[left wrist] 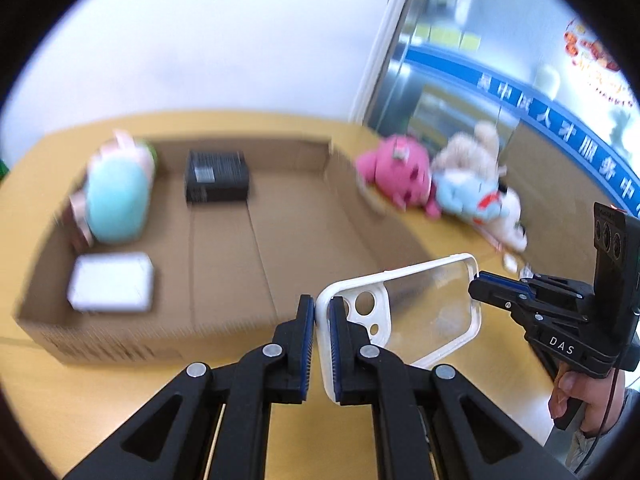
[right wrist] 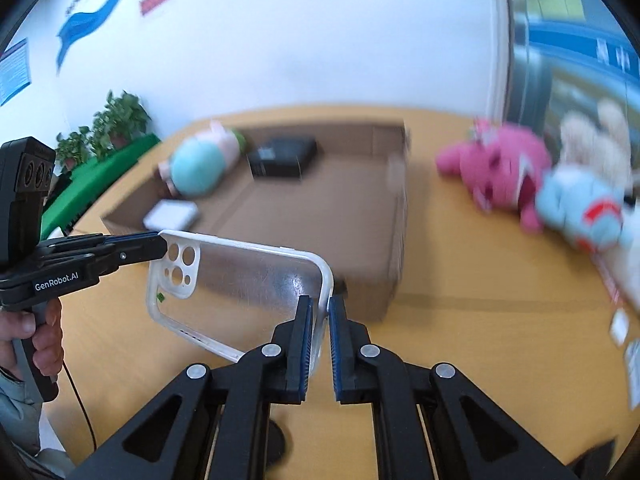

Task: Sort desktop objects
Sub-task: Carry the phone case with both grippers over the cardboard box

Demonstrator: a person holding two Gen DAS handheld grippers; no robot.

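Observation:
A clear phone case with a white rim (left wrist: 424, 312) (right wrist: 248, 280) hangs in the air between both grippers. My left gripper (left wrist: 322, 312) is shut on its camera-hole end. My right gripper (right wrist: 322, 312) is shut on the opposite end's rim; from the left wrist view it (left wrist: 480, 282) comes in from the right. The left gripper (right wrist: 158, 242) shows at the left of the right wrist view. Behind the case lies an open cardboard box (left wrist: 224, 320) (right wrist: 368, 292) holding a teal-and-pink plush (left wrist: 116, 196) (right wrist: 200, 168), a black box (left wrist: 216, 176) (right wrist: 280, 158) and a white box (left wrist: 112, 282) (right wrist: 172, 214).
A pile of plush toys, pink (left wrist: 396, 172) (right wrist: 500, 168), light blue (left wrist: 464, 196) (right wrist: 576, 208) and cream (left wrist: 472, 152), lies on the yellow table (left wrist: 100, 396) (right wrist: 480, 344) right of the box. Small paper tags (right wrist: 620, 326) lie at the right. A person's hands (left wrist: 580, 396) (right wrist: 28, 332) hold the gripper handles.

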